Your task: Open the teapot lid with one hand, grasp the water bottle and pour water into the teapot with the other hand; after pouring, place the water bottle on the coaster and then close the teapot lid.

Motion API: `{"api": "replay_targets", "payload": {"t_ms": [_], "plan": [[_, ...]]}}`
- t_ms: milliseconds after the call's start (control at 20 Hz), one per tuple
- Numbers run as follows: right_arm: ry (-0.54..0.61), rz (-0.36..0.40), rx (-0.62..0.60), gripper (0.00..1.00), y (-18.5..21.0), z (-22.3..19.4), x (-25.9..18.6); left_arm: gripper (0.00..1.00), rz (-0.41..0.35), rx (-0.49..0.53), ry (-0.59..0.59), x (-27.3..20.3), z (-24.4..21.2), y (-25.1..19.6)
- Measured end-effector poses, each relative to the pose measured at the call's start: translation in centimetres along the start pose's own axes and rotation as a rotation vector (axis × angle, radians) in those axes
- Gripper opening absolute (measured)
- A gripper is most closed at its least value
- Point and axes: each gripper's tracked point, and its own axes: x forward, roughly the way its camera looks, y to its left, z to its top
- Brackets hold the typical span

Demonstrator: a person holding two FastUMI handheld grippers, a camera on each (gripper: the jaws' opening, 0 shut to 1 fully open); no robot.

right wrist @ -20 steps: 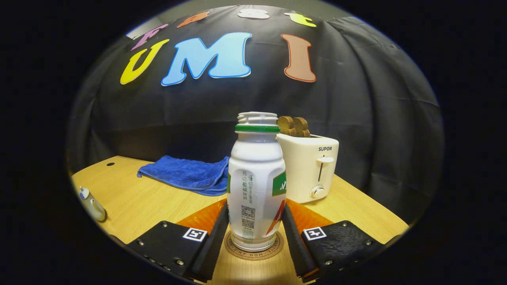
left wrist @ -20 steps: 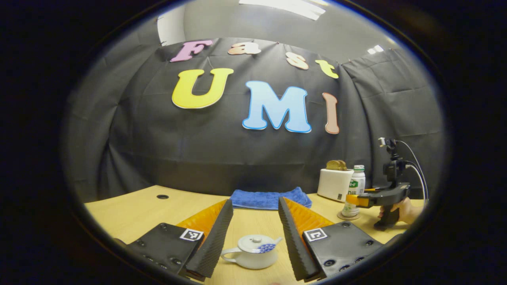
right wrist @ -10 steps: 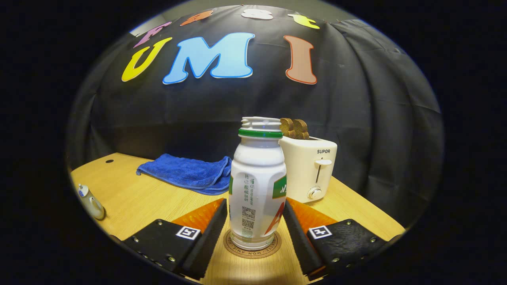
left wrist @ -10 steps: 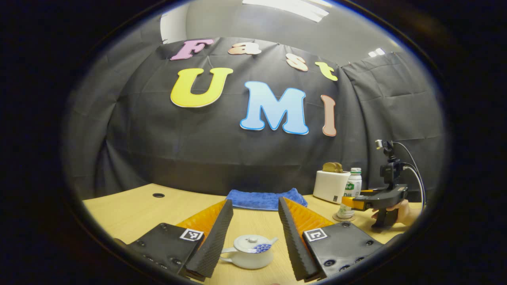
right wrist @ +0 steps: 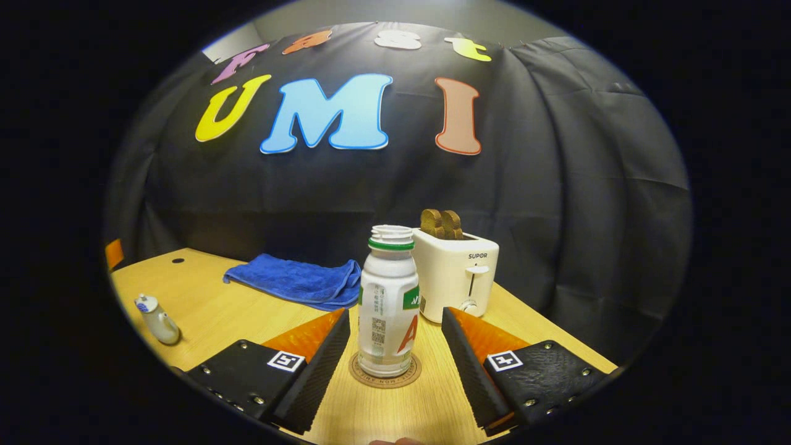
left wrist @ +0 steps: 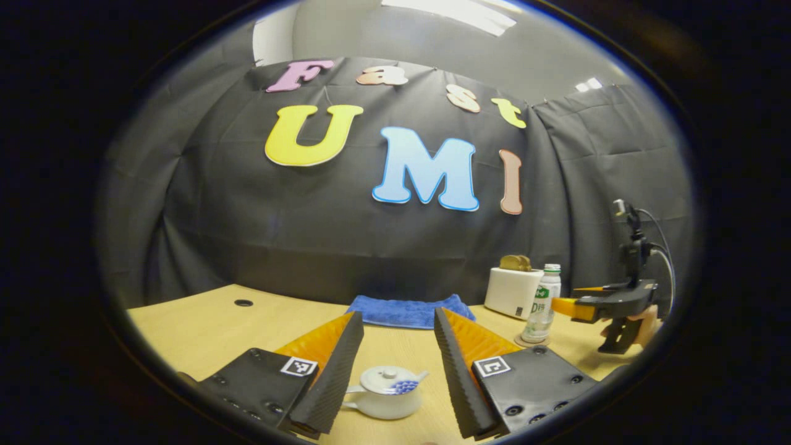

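Both grippers are open, left gripper (left wrist: 392,337) around the teapot (left wrist: 384,399), right gripper (right wrist: 395,343) off the water bottle (right wrist: 388,303), its coaster (right wrist: 385,377) half hidden.

We note bright, even overhead light; a ceiling panel (left wrist: 450,12) glares white at the top of the left gripper view. The wooden table (right wrist: 216,315) is well lit, with soft, short shadows and a faint sheen by the water bottle (right wrist: 388,303). Fisheye bending curves the table edge and cloth folds toward the rims, where we find the picture dimmer and softer. The centre is sharp.
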Motion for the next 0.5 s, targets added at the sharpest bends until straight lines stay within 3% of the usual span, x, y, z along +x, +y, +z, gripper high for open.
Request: {"api": "replay_targets", "payload": {"t_ms": [100,200,400,500], "plan": [[-0.033,0.055,0.015,0.92,1.6,0.9,-3.8,0.80,0.012,0.000,-0.006,-0.3,0.4,-0.4],[-0.078,0.073,0.018,0.92,2.5,2.1,-7.3,1.00,0.021,0.007,0.004,-1.4,0.5,-1.6],[-0.130,0.044,0.058,0.96,4.0,2.2,-12.4,0.99,0.052,-0.012,0.026,-5.0,0.6,-4.1],[-0.124,0.042,0.063,0.96,5.1,1.1,-14.1,0.99,0.061,0.025,0.022,-6.9,0.5,-5.8]]}}
